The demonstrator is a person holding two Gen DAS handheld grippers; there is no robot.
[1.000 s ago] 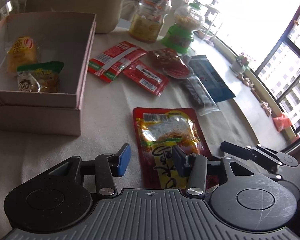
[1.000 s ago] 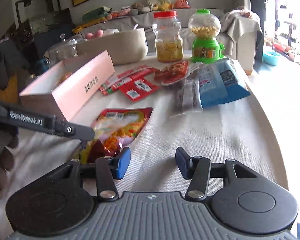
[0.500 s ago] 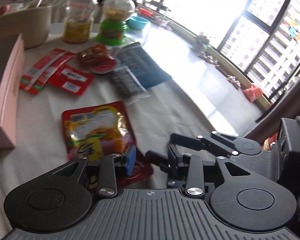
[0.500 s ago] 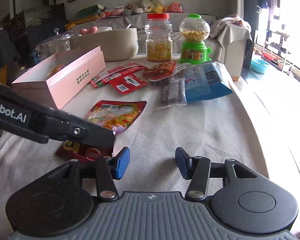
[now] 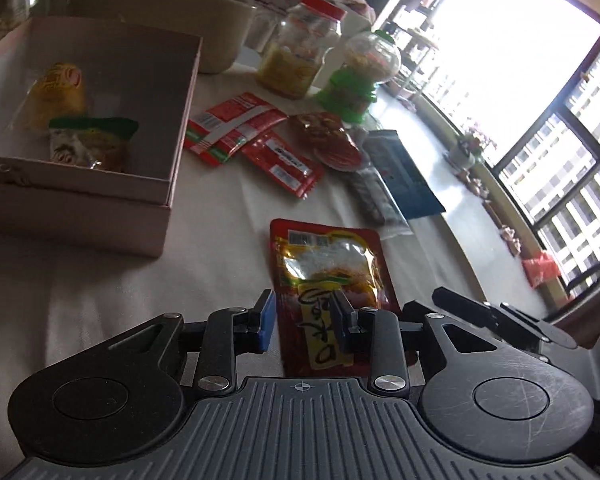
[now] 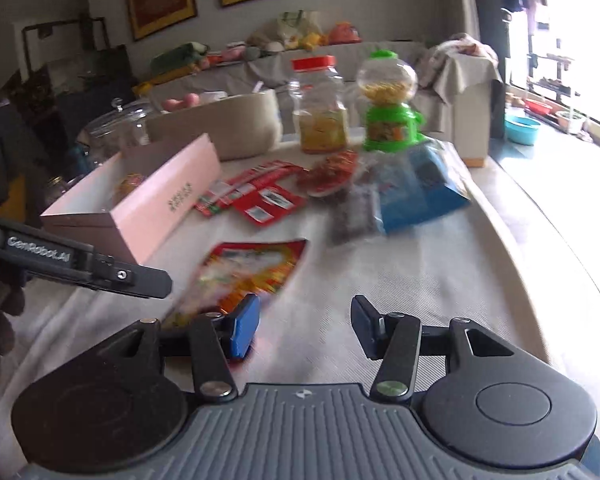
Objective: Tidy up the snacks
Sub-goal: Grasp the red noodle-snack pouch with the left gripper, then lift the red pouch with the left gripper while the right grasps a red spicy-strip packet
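A red and yellow snack packet (image 5: 328,264) lies on the white cloth, its near end between the fingers of my left gripper (image 5: 304,320). The jaws are closing; a gap still shows beside the left blue pad (image 5: 266,320), and the right finger overlaps the packet. The open pink box (image 5: 180,120) stands to the left and holds a yellow snack (image 5: 56,96) and a green-topped snack (image 5: 92,140). My right gripper (image 6: 304,324) hovers open over bare cloth, and the same packet (image 6: 256,268) lies blurred just ahead of its left finger.
Red sachets (image 5: 236,128), a round red pack (image 5: 324,136), a dark packet (image 5: 372,192) and a blue packet (image 5: 404,176) lie beyond. A red-lidded jar (image 5: 300,60), a green candy dispenser (image 5: 356,80) and a beige bowl (image 5: 160,32) stand behind. The table edge curves along the right.
The left gripper's jaws have narrowed around the packet's near end. Its view swung right half a second ago and has come back toward the pink box. The right gripper has barely moved.
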